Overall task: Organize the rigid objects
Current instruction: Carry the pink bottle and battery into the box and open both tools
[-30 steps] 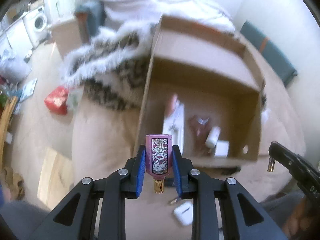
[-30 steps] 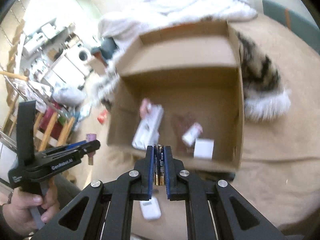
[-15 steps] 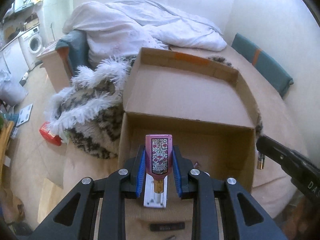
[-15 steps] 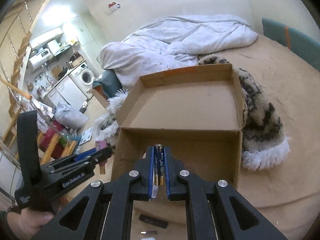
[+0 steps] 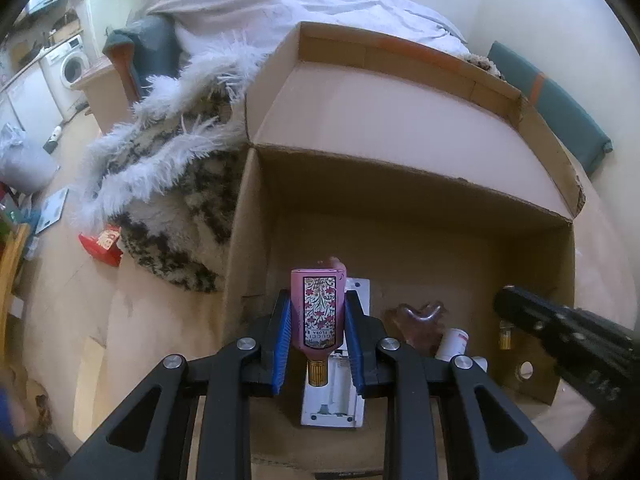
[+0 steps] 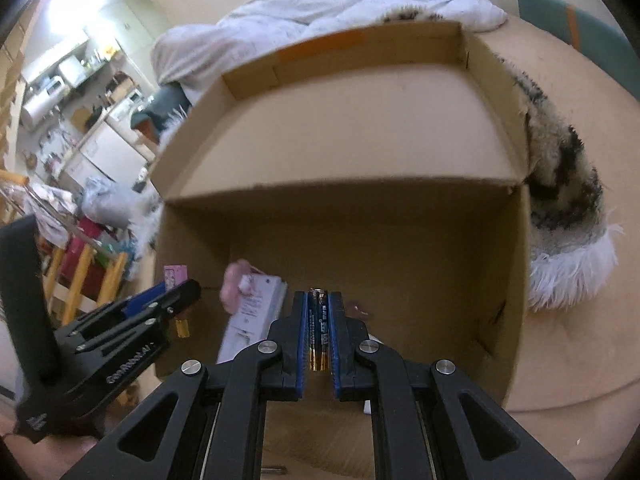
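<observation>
Two grippers over cardboard box [image 5: 400, 208]: left gripper [image 5: 318, 316] fingers clamp pink perfume bottle [image 5: 318, 312]; right gripper [image 6: 319, 330] fingers clamp batteries [image 6: 319, 330].

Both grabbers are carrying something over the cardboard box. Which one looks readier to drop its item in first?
Probably the right gripper: its batteries hang well inside the cardboard box over bare floor. The left gripper holds the pink perfume bottle directly above a white pack.

We are in a home: a bed [image 5: 624, 240] with a rumpled duvet [image 5: 280, 4], a washing machine [image 5: 70, 66] beyond.
</observation>
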Available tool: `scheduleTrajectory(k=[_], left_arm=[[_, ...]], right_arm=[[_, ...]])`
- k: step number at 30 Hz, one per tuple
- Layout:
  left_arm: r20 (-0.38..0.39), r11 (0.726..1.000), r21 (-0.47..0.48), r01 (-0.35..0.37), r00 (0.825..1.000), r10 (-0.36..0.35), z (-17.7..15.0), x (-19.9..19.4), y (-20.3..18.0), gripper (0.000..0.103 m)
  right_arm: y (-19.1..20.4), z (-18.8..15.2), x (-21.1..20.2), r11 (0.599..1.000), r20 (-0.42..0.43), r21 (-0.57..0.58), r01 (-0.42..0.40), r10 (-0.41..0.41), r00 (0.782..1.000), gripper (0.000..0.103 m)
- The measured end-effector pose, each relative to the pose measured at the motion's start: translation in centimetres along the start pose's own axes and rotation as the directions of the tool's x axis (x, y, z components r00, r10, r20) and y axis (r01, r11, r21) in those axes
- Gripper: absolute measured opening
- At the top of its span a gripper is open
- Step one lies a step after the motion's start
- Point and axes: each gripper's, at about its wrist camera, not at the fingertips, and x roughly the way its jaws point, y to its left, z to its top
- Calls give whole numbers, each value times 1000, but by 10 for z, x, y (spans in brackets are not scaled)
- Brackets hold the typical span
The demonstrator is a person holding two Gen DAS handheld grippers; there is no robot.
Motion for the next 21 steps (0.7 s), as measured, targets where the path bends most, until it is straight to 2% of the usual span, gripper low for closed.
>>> scheduleTrajectory(k=[4, 11, 21], left_arm=[[-9, 1000, 18, 12, 1000, -12, 0, 8, -4, 23], [-70, 1000, 23, -1, 998, 2, -1, 27, -6, 23], [-90, 999, 32, -22, 996, 24, -5, 37, -8, 23]], right_arm=[[2, 0, 13, 999, -36, -23, 30, -31, 999, 11], [-10, 0, 33, 999, -110, 23, 48, -45, 993, 11], [-13, -3, 42, 998, -147, 40, 48, -42, 988, 11]])
